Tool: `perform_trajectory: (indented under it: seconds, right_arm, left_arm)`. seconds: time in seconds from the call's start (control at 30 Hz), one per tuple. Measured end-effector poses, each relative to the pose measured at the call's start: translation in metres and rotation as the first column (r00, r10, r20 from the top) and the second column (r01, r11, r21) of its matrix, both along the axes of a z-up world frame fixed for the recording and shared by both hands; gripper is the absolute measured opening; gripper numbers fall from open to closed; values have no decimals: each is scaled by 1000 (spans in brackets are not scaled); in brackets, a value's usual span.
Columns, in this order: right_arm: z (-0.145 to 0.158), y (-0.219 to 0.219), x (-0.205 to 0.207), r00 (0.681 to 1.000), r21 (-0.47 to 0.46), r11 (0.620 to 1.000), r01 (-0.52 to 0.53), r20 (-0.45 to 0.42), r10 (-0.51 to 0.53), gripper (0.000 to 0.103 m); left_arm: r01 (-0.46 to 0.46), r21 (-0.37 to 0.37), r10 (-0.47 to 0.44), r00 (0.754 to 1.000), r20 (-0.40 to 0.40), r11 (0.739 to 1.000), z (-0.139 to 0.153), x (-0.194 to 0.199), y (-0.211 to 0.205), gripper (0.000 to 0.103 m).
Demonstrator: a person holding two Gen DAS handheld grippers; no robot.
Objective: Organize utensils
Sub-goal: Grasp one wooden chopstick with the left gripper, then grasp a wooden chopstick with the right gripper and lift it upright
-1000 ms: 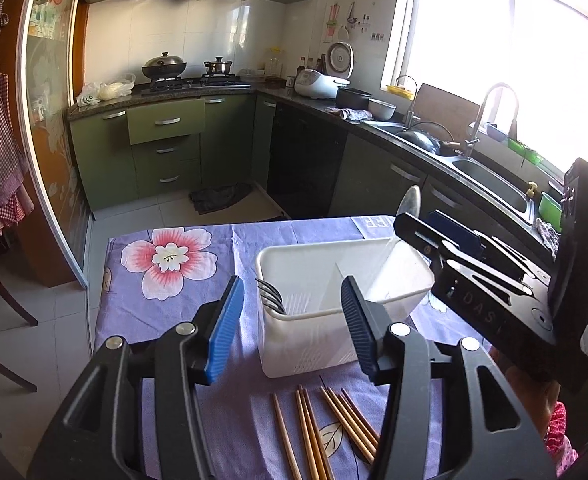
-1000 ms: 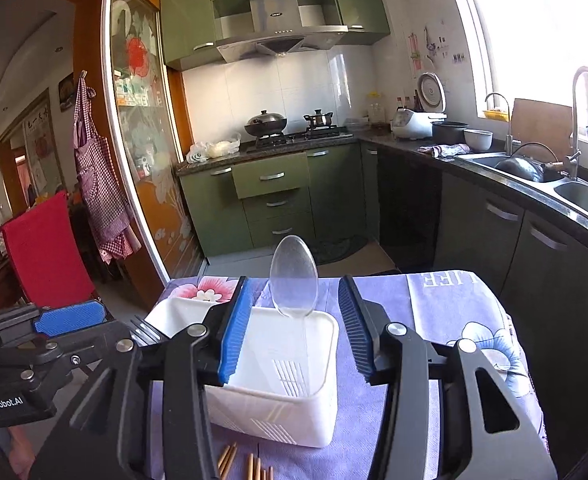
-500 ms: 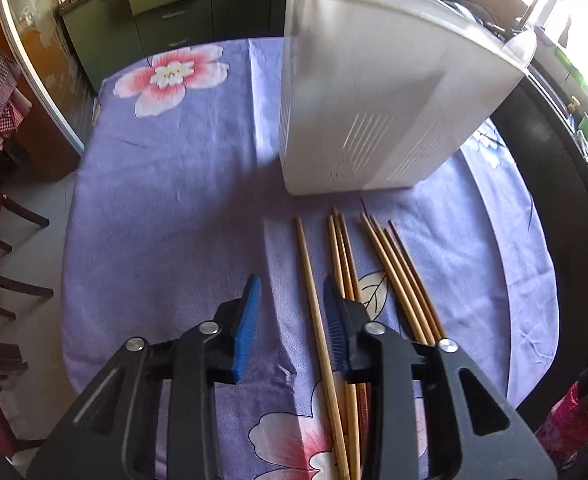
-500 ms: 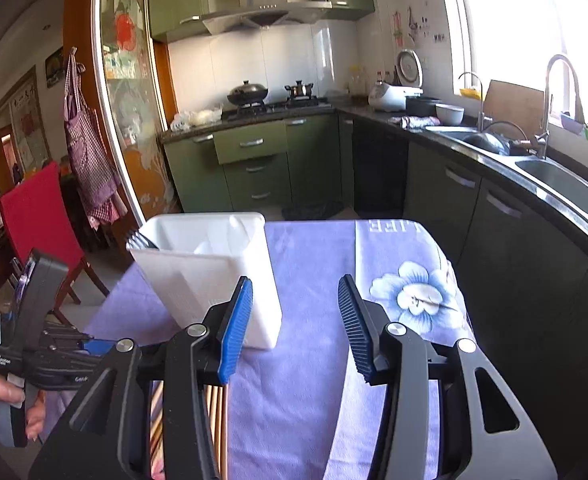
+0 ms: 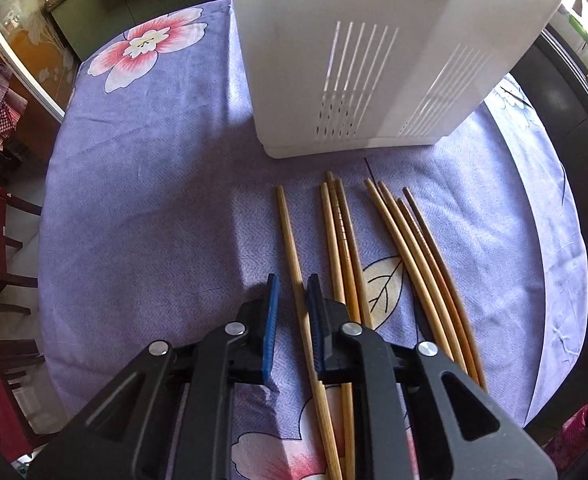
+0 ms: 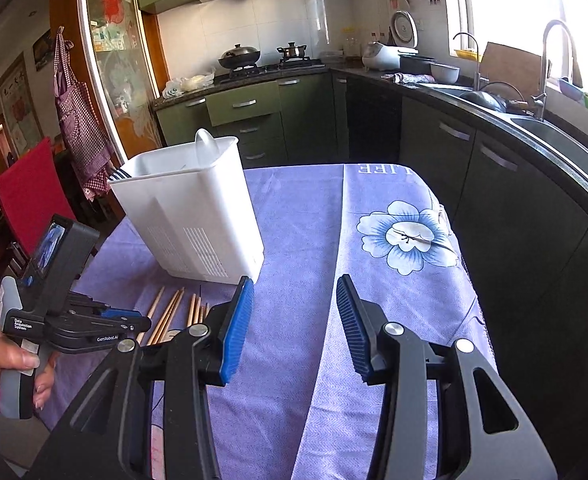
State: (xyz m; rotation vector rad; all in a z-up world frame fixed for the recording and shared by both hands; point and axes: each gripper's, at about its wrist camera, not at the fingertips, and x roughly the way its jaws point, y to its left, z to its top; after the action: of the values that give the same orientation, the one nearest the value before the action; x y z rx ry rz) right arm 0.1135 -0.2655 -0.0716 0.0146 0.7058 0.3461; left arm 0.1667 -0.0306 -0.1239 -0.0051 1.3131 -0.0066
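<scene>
Left wrist view: the left hand-held gripper [image 5: 293,312] sits low over the surface [image 5: 141,184], its blue pads close together on either side of the leftmost chopstick [image 5: 289,240]; whether they press it cannot be told. The other chopsticks [image 5: 410,248] lie loose to its right, at frame centre, tips toward the white bin [image 5: 374,60] at upper centre. This view shows only the bin's slotted outer wall.

Right wrist view: the bin [image 6: 189,216] stands left of centre, and here its open top shows a spoon [image 6: 206,146] and fork tines [image 6: 115,174] inside. The right hand-held gripper [image 6: 294,320] is wide open, holding nothing, above bare cloth at lower centre. The left hand-held gripper [image 6: 133,322] appears at lower left, over the chopsticks [image 6: 173,312], held by a hand [image 6: 1,360].
</scene>
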Motion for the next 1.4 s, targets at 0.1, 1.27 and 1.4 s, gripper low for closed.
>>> perform_trajectory:
  seconds: [0.1,1.27,1.4]
  right_arm:
    - [3,0,1,1000,-7,1000,0,1,0,44]
    - [-95,124,43,921,-220,926,-308,-312,233,30]
    - [-94,128,42,915,-229,918,-324,-323,243,27]
  left_arm:
    - [6,12,-6,1000,3,1000,0,0,-2,14]
    - [28,9,-29,918,396,1000,105,-80,29,7]
    - [24,4,-24,915,403,1000,107,-83,33,7]
